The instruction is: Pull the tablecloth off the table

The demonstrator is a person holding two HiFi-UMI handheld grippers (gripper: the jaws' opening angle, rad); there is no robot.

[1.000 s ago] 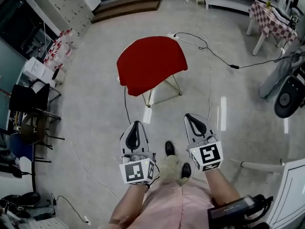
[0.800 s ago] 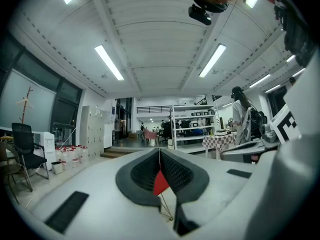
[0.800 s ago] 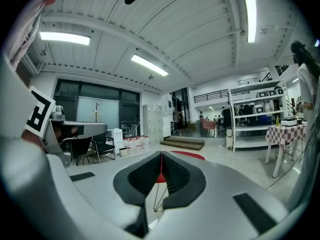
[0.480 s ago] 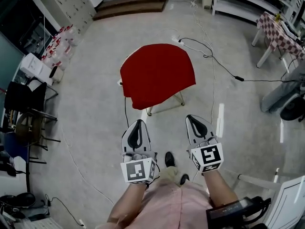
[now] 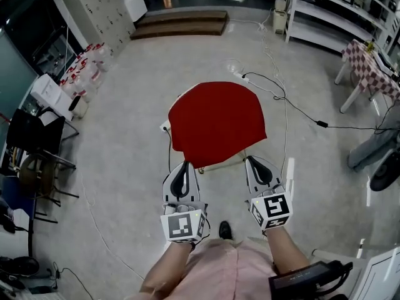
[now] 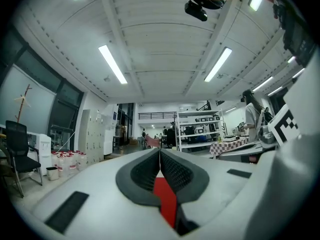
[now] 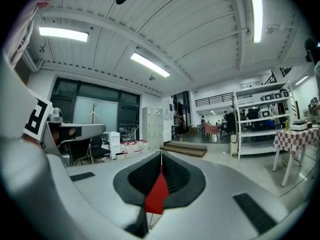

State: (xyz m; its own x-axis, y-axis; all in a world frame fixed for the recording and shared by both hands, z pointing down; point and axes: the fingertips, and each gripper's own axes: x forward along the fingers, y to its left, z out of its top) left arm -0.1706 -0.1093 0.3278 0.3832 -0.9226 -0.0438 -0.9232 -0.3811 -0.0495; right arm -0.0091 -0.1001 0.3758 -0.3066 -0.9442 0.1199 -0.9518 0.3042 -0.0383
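A red tablecloth (image 5: 215, 120) covers a small table with thin gold legs (image 5: 241, 157) in the middle of the floor. Seen from the head view, my left gripper (image 5: 181, 166) and right gripper (image 5: 255, 161) are held level just short of the cloth's near edge, one towards each near corner. Both are shut with nothing between their pads. In the left gripper view the shut left gripper (image 6: 160, 151) shows a strip of red cloth (image 6: 165, 199) through the gap below the tips. The right gripper (image 7: 161, 156) shows the same red (image 7: 157, 196).
Black and white cables (image 5: 294, 102) run over the floor behind and right of the table. A chequered table (image 5: 369, 67) and white shelves (image 5: 325, 11) stand at the right. Chairs (image 5: 37, 149), bottles (image 5: 87, 61) and wooden steps (image 5: 181, 24) lie left and behind.
The table with the red cloth has come steadily closer. Both grippers, still shut, have gone from well short of it to just before its near edge.
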